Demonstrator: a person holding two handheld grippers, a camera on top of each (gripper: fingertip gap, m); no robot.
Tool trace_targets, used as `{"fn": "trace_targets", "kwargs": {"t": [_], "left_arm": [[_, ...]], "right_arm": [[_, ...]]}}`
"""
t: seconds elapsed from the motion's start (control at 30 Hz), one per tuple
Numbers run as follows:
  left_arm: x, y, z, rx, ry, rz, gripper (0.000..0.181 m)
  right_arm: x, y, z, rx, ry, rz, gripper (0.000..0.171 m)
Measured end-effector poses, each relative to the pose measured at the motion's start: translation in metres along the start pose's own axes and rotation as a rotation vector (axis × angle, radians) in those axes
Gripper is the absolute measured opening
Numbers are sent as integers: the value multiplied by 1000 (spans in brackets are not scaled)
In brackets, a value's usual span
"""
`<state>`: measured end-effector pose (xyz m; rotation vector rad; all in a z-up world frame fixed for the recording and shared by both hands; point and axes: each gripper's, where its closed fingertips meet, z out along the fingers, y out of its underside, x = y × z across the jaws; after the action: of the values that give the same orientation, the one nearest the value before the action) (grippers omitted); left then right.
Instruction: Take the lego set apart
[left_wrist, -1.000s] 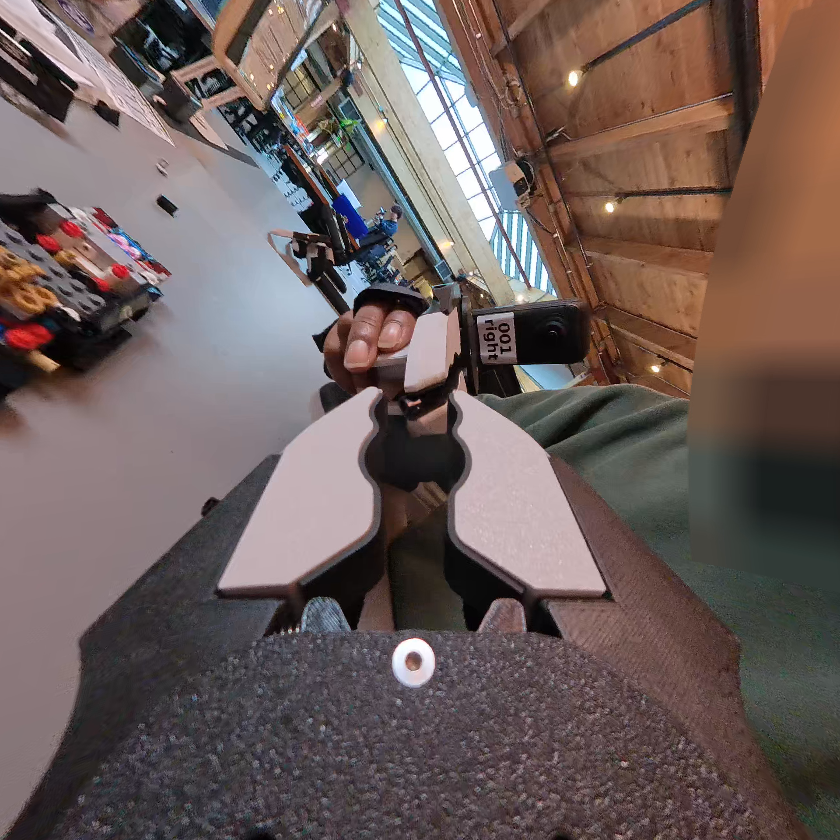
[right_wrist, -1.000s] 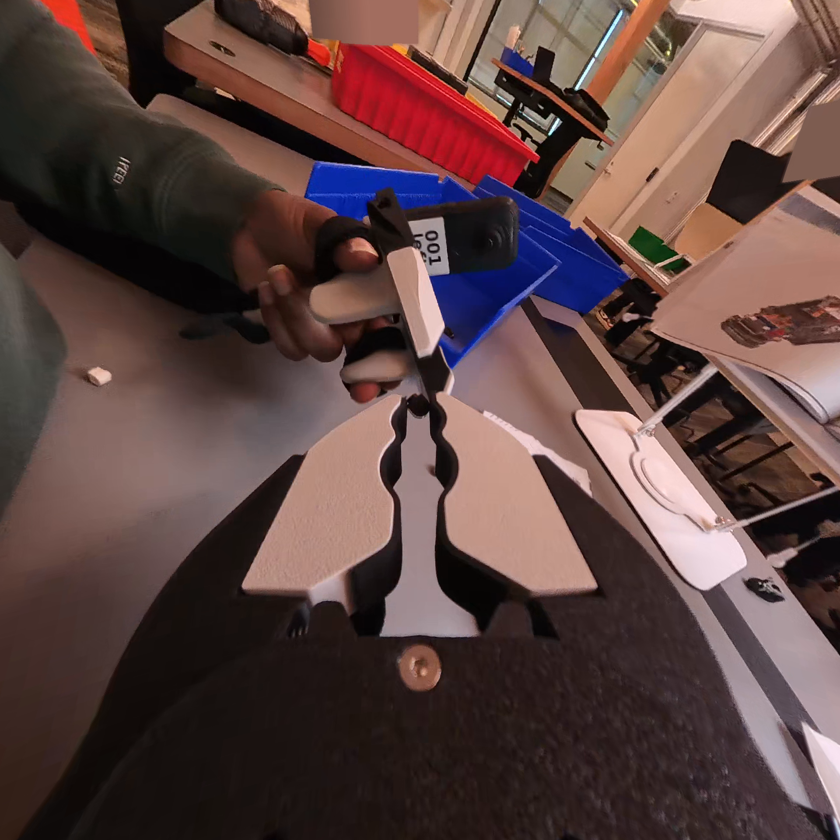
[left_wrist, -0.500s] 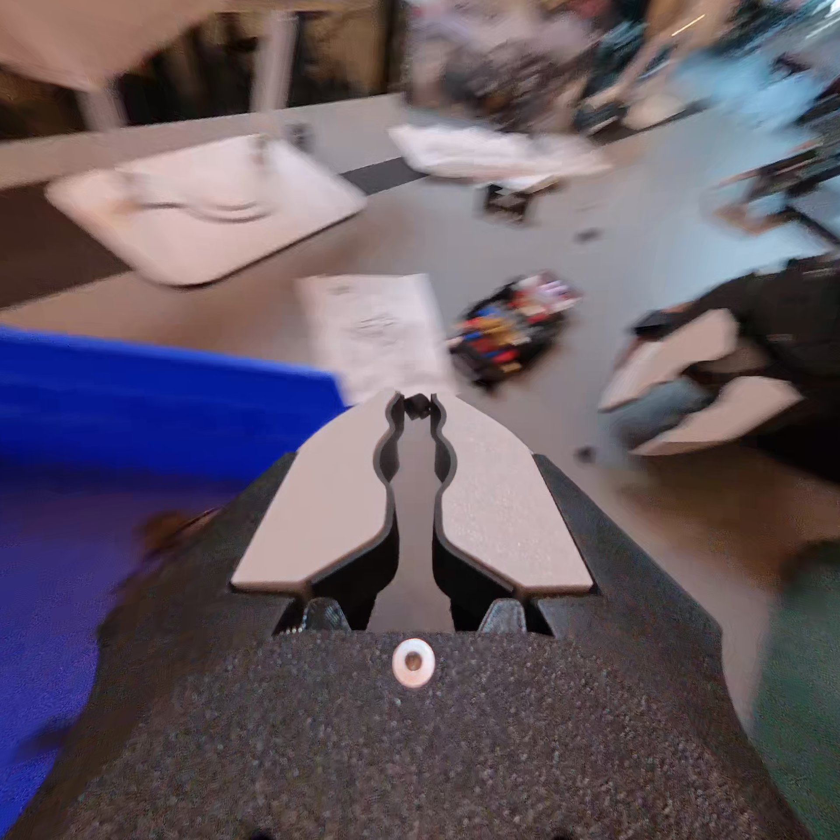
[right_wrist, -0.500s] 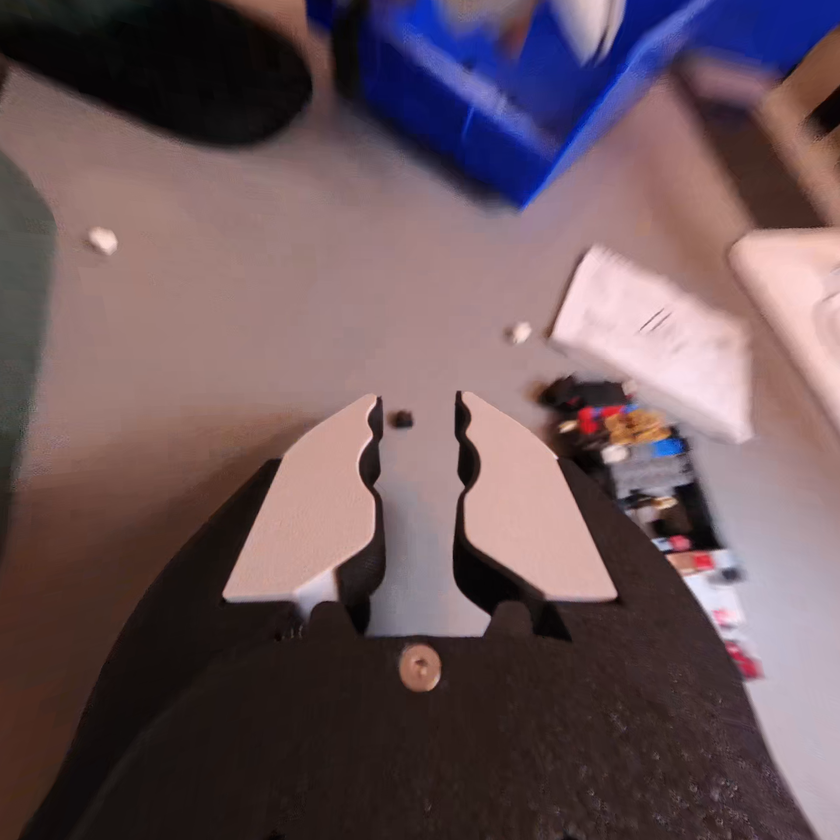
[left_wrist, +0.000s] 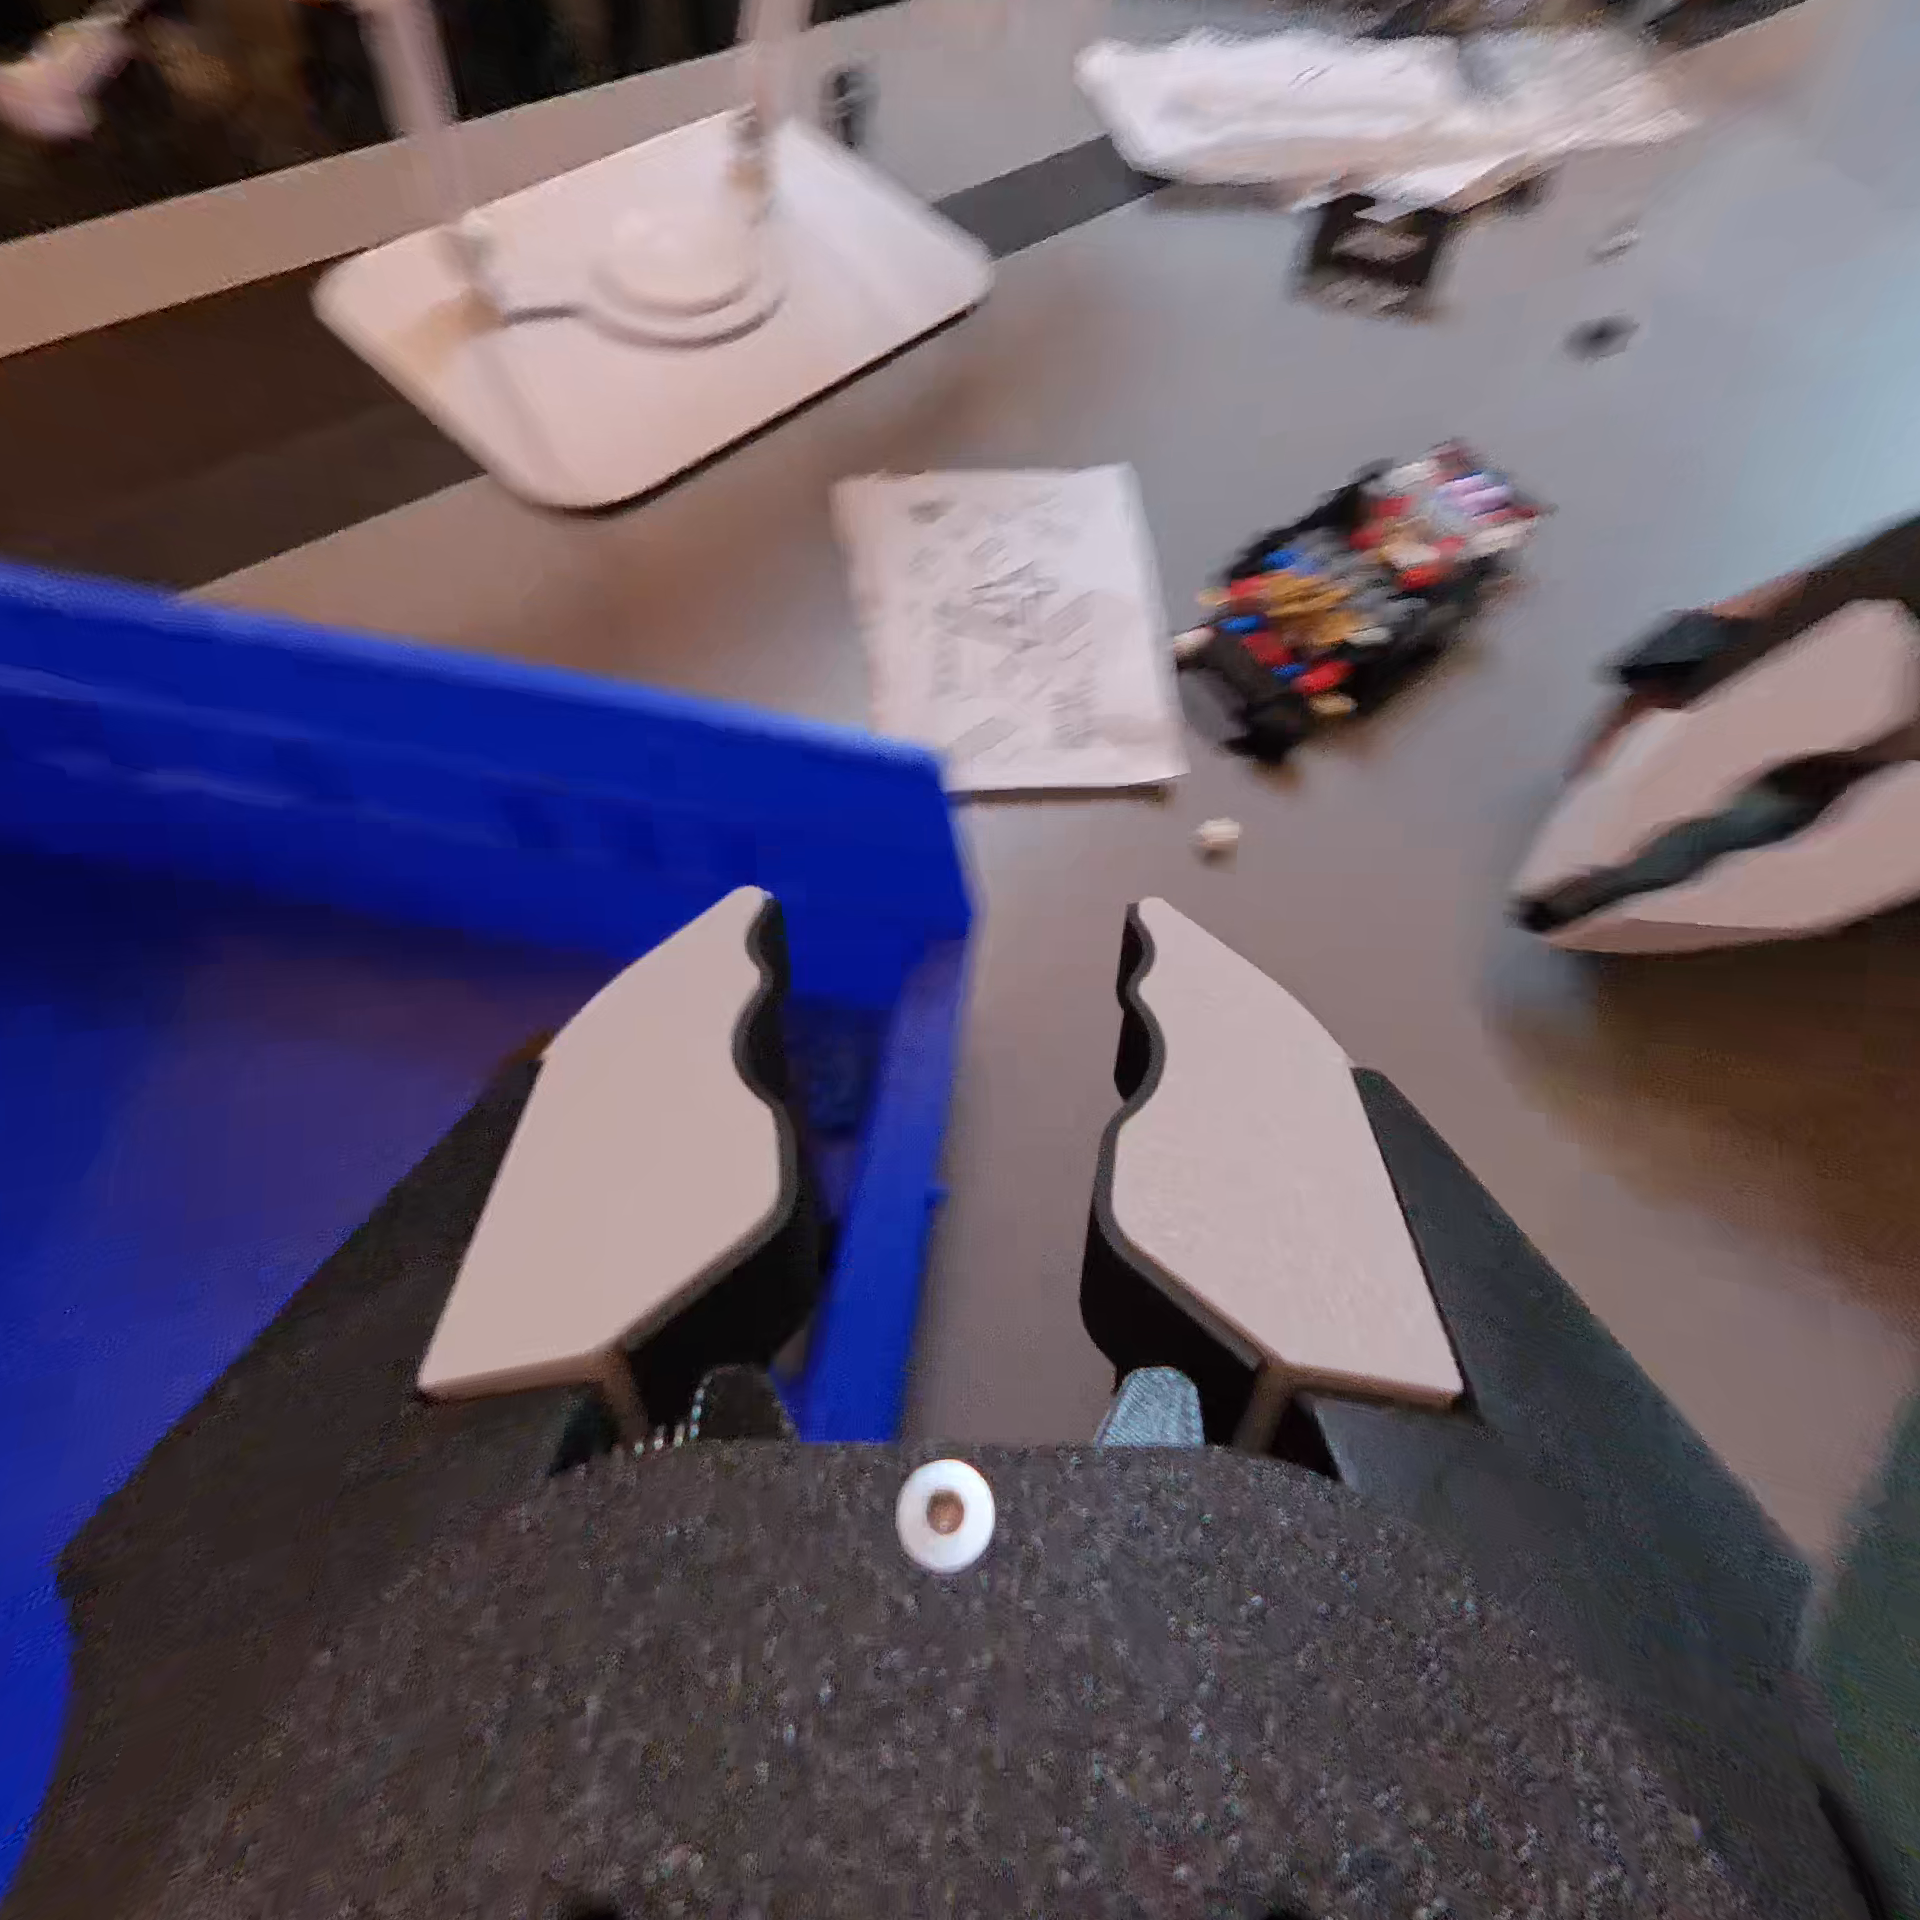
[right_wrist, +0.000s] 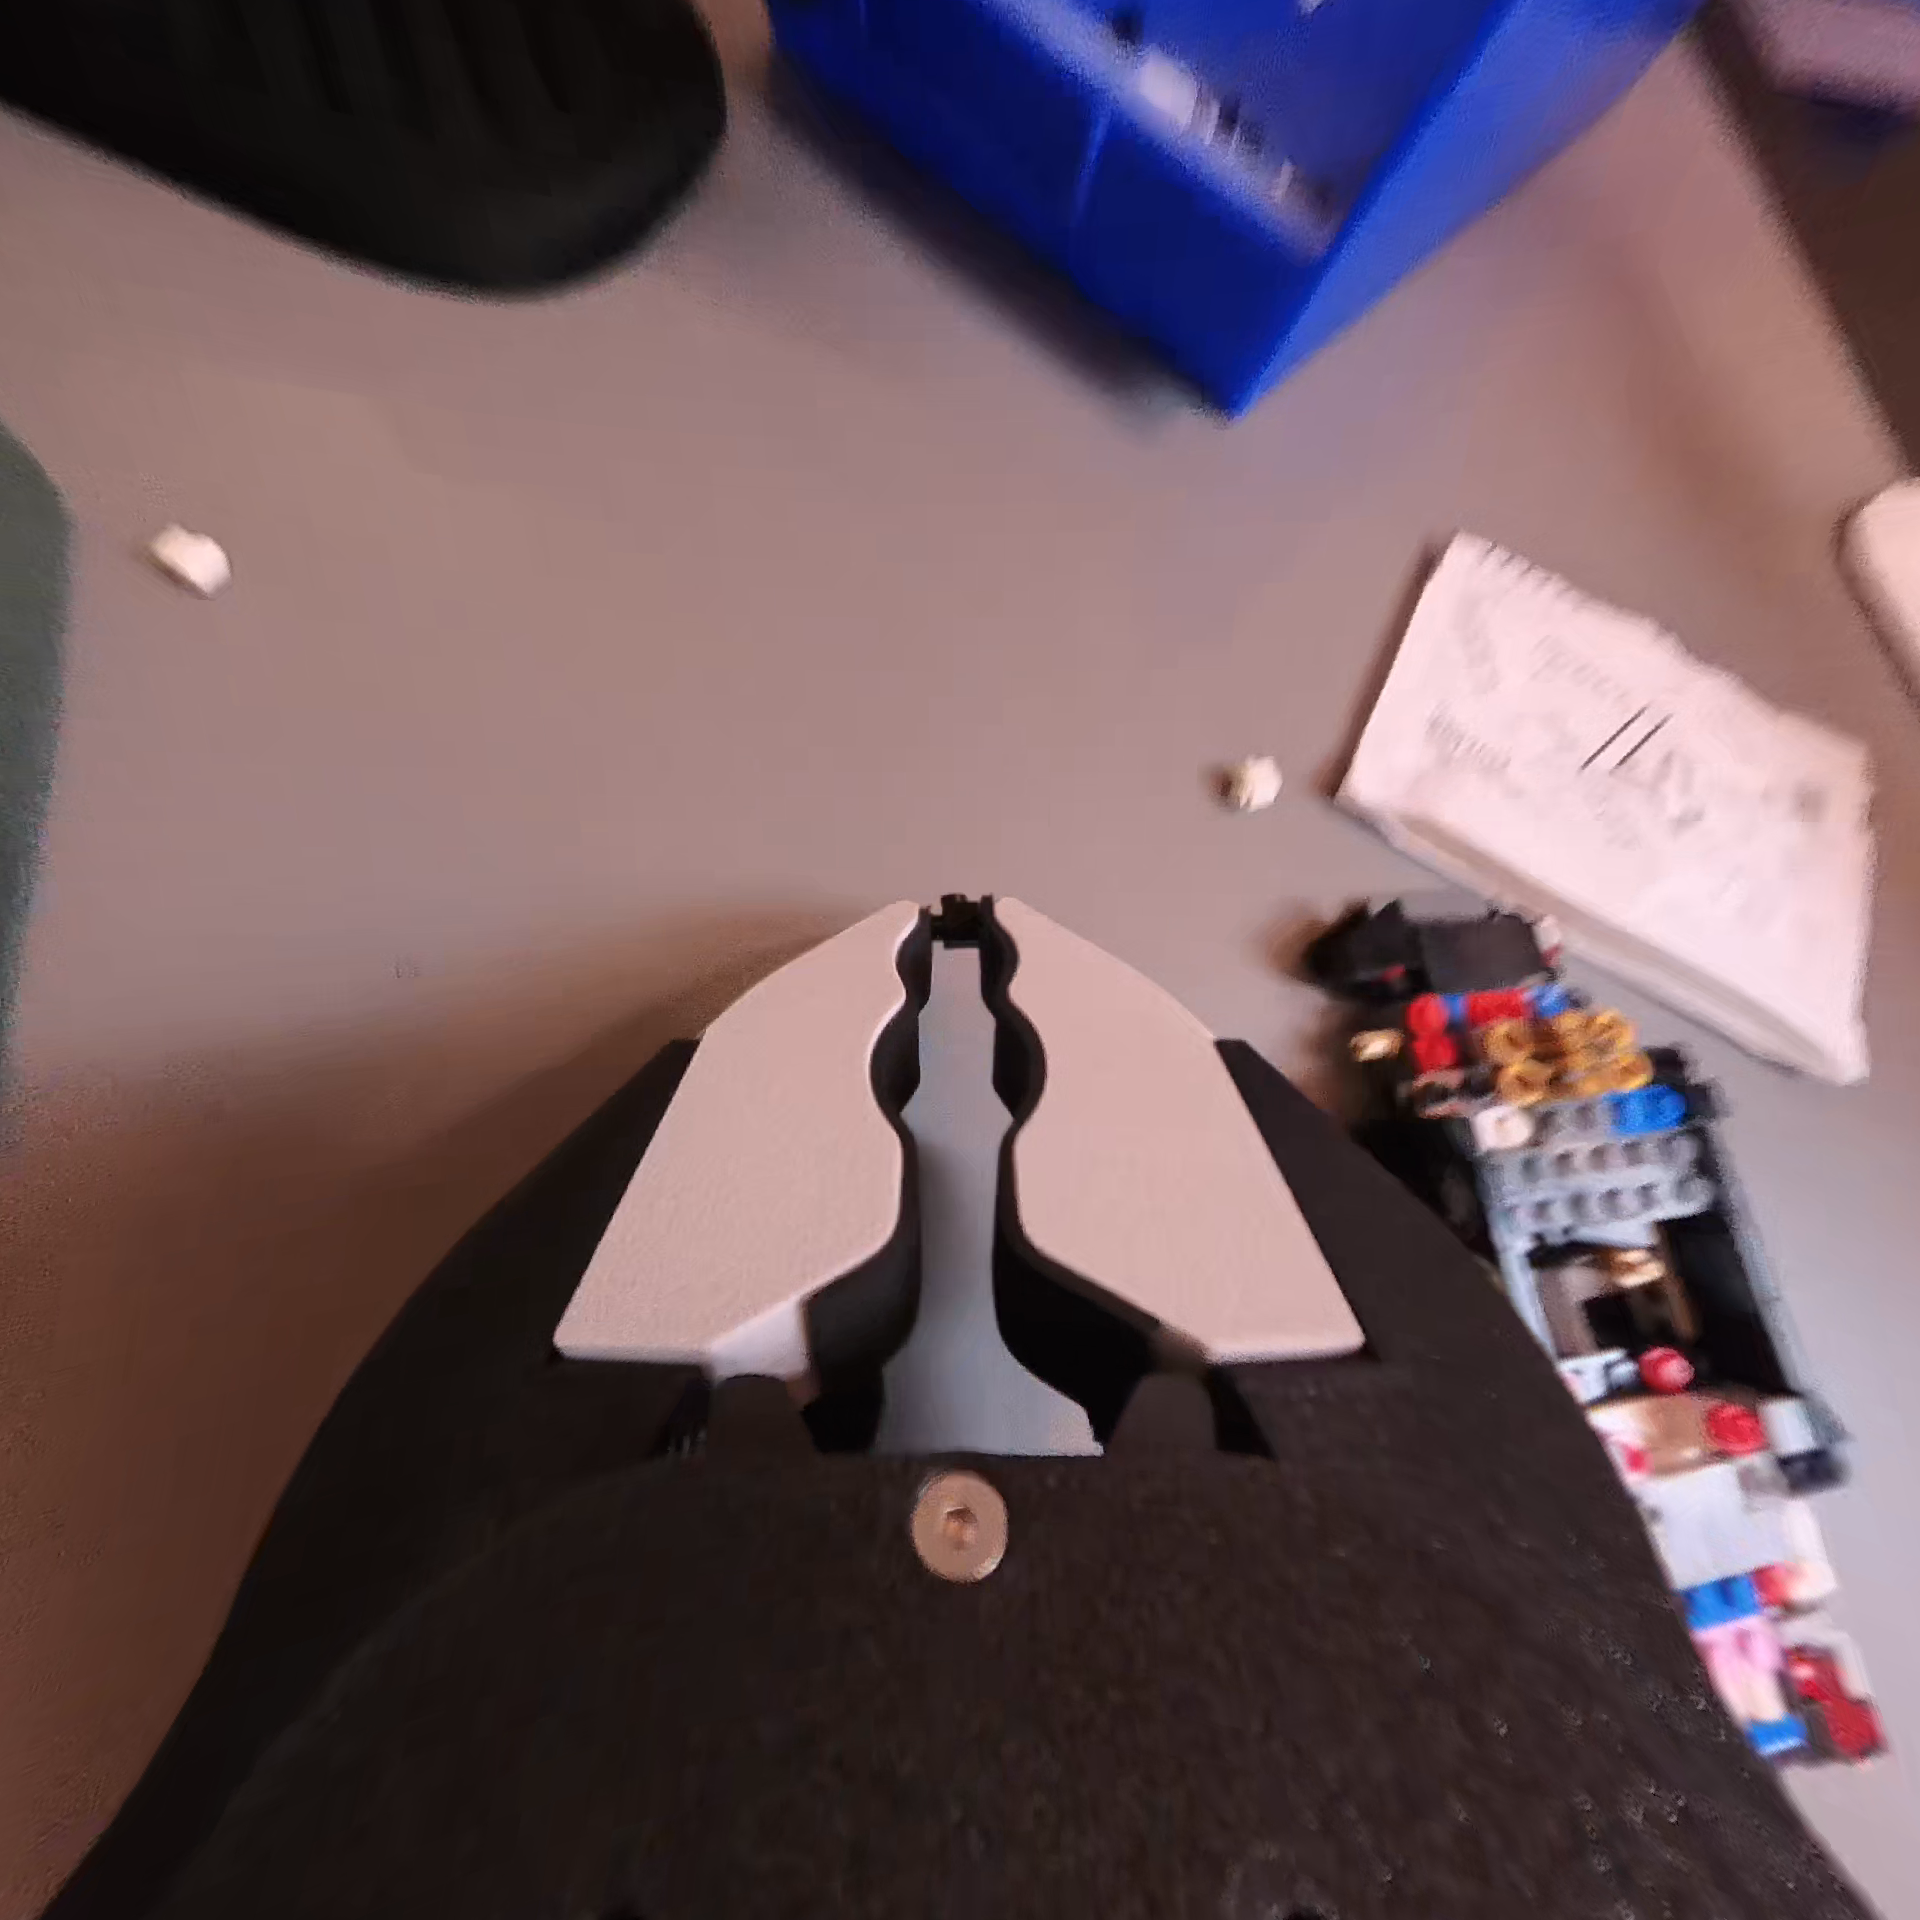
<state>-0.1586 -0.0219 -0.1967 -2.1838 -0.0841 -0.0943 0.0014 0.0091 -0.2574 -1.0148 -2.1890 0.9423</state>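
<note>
Your right gripper (right_wrist: 961, 914) is pinched on a tiny black lego piece (right_wrist: 958, 921) above the bench (right_wrist: 727, 675). Left gripper (left_wrist: 951, 920) gapes wide w/ nothing in it, over the blue bin (left_wrist: 312, 831) edge. Lego set (right_wrist: 1579, 1247) lies by the booklet (right_wrist: 1621, 800), mostly assembled imo; lots left to strip.

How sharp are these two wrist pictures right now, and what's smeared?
Left wrist view: motion blur smears the blue plastic bin, the white printed leaflet and the multicoloured lego model; the open left gripper looks sharper. Right wrist view: similar smear; the small black piece pinched in the right gripper stays fairly crisp.
</note>
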Motion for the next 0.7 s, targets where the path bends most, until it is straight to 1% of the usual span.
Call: {"fn": "trace_targets", "kwargs": {"t": [0.03, 0.07, 0.13, 0.23, 0.27, 0.33, 0.4, 0.47, 0.5, 0.53, 0.57, 0.6, 0.63, 0.67, 0.7], "left_arm": [[22, -5, 0, 28, 125, -11, 55], [48, -9, -2, 54, 274, -35, 47], [96, -13, -3, 69, 548, -116, 41], [144, -9, 2, 29, 804, -212, 36], [154, -10, 3, 19, 864, -255, 33], [163, -15, 0, 29, 965, -351, 19], [163, -13, 1, 12, 977, -350, 13], [162, -16, -1, 32, 979, -337, 10], [159, -19, -2, 52, 954, -323, 9], [148, -22, 1, 78, 879, -296, 9], [130, -24, 5, 101, 752, -239, 9], [103, -23, 11, 102, 559, -159, 9], [66, -19, 14, 83, 313, -62, 9], [27, -14, 11, 54, 69, 25, 9], [-7, -10, 3, 17, -130, 75, 10]], "right_arm": [[4, -14, -4, 72, 49, -31, 8], [7, -29, -9, 142, 102, -69, 8], [12, -55, -19, 241, 211, -159, 8], [7, -80, -27, 313, 294, -256, 8], [4, -84, -27, 323, 299, -276, 8], [4, -87, -28, 316, 341, -308, 8], [3, -87, -30, 322, 341, -315, 8], [3, -90, -31, 342, 354, -322, 10], [5, -91, -31, 352, 365, -320, 11], [8, -90, -29, 348, 357, -298, 15], [13, -84, -25, 326, 333, -251, 21], [20, -75, -18, 288, 312, -192, 25], [30, -64, -10, 231, 301, -136, 26], [39, -52, -1, 162, 288, -85, 28], [46, -41, 9, 94, 265, -36, 32]]}}
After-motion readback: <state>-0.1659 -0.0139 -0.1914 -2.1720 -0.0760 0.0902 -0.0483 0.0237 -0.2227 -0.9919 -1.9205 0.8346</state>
